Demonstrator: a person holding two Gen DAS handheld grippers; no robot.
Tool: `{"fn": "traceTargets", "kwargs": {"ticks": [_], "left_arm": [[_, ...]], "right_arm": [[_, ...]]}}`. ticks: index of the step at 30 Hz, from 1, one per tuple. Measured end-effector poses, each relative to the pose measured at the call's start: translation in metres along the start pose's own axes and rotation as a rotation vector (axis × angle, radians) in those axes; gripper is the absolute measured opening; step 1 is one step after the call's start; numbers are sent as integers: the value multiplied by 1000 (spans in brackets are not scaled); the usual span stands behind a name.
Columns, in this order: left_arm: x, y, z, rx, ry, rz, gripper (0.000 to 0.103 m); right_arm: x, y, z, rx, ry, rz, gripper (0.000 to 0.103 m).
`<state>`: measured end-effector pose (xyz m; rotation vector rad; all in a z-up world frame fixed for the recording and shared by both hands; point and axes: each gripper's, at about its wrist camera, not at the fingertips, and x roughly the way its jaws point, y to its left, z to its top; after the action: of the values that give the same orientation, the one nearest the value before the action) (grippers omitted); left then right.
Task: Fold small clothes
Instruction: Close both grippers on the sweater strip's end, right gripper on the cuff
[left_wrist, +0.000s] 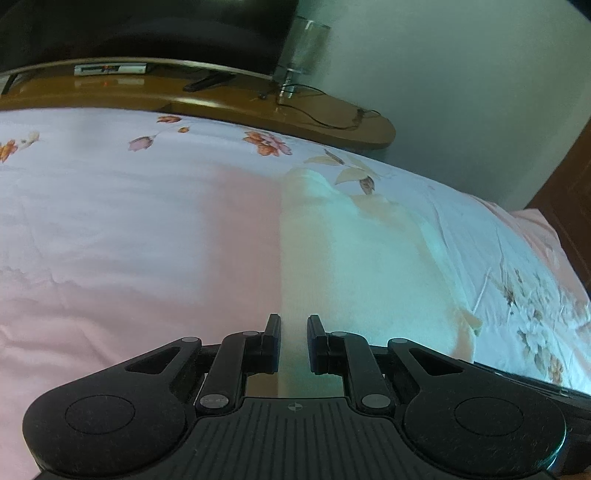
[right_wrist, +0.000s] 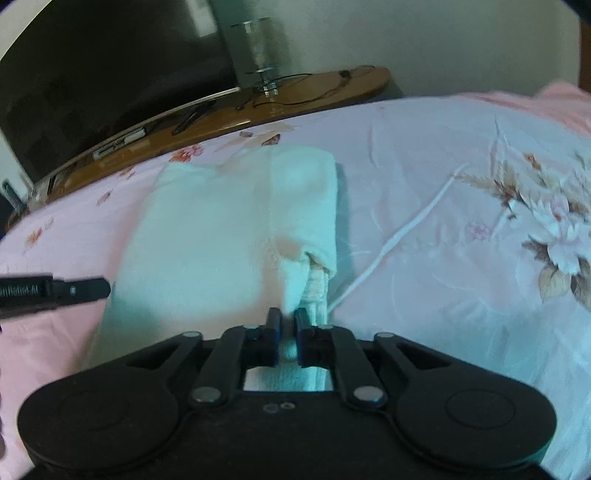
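Item: pale garment (right_wrist: 221, 229), lying on floral bedsheet (right_wrist: 443, 192), long axis running away from both claws. Right claw (right_wrist: 287, 325) pinches its near corner; left claw (left_wrist: 294, 341), slightly parted, straddles its left edge.

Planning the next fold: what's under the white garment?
The pink floral bedsheet shows all around the white garment; the right claw pinches its near edge. Anything directly beneath is covered.
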<state>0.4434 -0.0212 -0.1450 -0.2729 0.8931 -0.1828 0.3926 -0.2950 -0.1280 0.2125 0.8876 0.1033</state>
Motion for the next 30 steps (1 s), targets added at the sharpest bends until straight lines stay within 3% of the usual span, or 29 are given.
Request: {"fn": "traceTargets", "kwargs": {"ticks": [2, 4, 5, 16, 17, 18, 19, 21, 28, 29, 30], "left_arm": [[2, 4, 1, -20, 14, -11, 13], [5, 5, 1, -39, 24, -34, 13], [6, 5, 1, -42, 28, -39, 13], [17, -2, 8, -36, 36, -52, 14], [18, 0, 9, -42, 38, -48, 33], [19, 2, 10, -53, 37, -34, 89], [20, 3, 10, -67, 28, -12, 101], [18, 4, 8, -56, -26, -17, 102], [43, 2, 7, -61, 36, -75, 101], [47, 2, 6, -67, 42, -88, 96], [52, 2, 5, -73, 58, -101, 83]], "right_arm": [[-4, -1, 2, 27, -5, 27, 34], [-8, -5, 4, 69, -26, 45, 74], [-10, -6, 6, 82, -43, 43, 80], [11, -10, 28, 77, -35, 20, 78], [14, -11, 29, 76, -29, 19, 78], [15, -12, 29, 75, -27, 17, 78], [18, -13, 30, 74, -24, 17, 79], [23, -14, 30, 76, -5, 24, 79], [35, -23, 28, 108, 12, 66, 78], [36, -24, 29, 112, 13, 73, 79], [36, -24, 29, 111, 14, 78, 79]]}}
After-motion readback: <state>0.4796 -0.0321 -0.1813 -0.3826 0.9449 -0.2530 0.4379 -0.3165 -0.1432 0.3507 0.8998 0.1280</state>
